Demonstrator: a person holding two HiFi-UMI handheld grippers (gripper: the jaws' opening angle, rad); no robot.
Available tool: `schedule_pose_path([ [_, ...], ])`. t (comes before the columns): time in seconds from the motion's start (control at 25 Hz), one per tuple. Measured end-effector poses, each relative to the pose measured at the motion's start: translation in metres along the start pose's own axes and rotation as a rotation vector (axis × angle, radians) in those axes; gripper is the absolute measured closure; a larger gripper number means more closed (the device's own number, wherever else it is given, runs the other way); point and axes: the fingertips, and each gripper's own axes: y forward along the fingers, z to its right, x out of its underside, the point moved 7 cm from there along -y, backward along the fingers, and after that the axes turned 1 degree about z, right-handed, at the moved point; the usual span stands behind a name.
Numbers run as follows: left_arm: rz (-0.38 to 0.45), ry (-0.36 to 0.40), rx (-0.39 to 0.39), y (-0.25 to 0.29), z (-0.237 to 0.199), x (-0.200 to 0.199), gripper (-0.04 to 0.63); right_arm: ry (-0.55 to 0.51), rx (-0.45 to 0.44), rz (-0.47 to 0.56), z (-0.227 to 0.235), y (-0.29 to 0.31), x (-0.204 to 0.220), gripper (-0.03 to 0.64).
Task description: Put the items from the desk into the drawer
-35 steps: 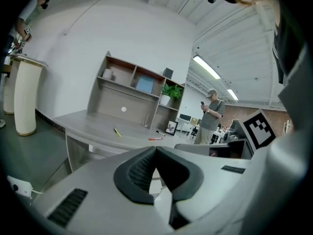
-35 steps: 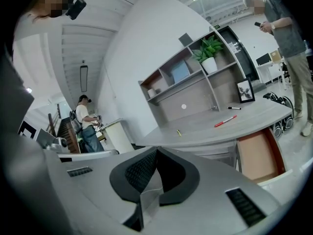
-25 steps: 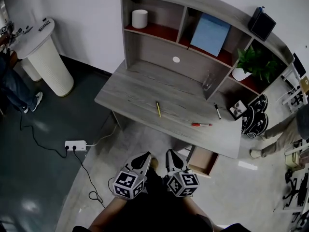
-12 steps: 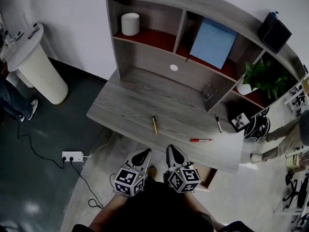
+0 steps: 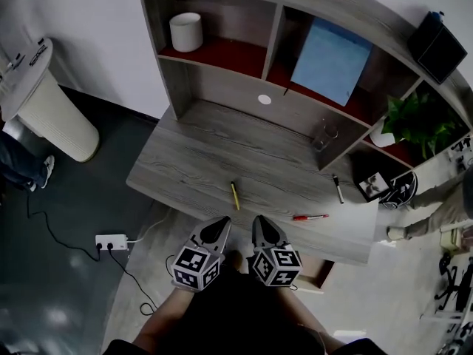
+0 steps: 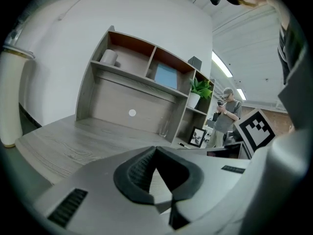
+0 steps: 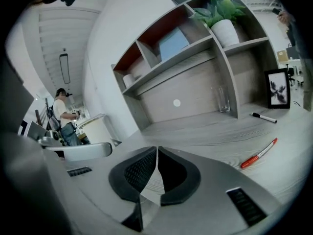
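1. While the left gripper and the right gripper are being carried side by side toward the worktop, its front edge is being brought closer to them in the head view than it was a second ago. The tips are now being held just short of that edge.
2. Both grippers are being kept closed, tips meeting, and nothing is being held between the jaws of either.
3. The yellow pen is being left lying on the worktop, just ahead of the grippers and nearest to them. The red pen is being left to its right by the front edge, and the black marker farther back. None of them is being touched.
4. The drawer is being shown only in part, pulled out below the worktop's right end. Less of it is being seen than a second ago.
5. By this reading, only the approach is being made and no item is being moved yet. The jaws are being required to open before any pick, and the yellow pen is being favoured as the likely first target.
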Motion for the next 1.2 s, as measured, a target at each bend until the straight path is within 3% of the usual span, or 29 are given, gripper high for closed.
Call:
schedule_pose_path([
  [0.32, -0.047, -0.008, 0.032, 0.018, -0.025, -0.01, 0.595, -0.008, -0.001, -0.083, -0.011, 0.03, -0.001, 0.515],
  [1.2, -0.282, 0.08, 0.194, 0.085, -0.109, 0.005, 0.595, -0.214, 0.191, -0.422, -0.01, 0.138, 0.031, 0.497],
])
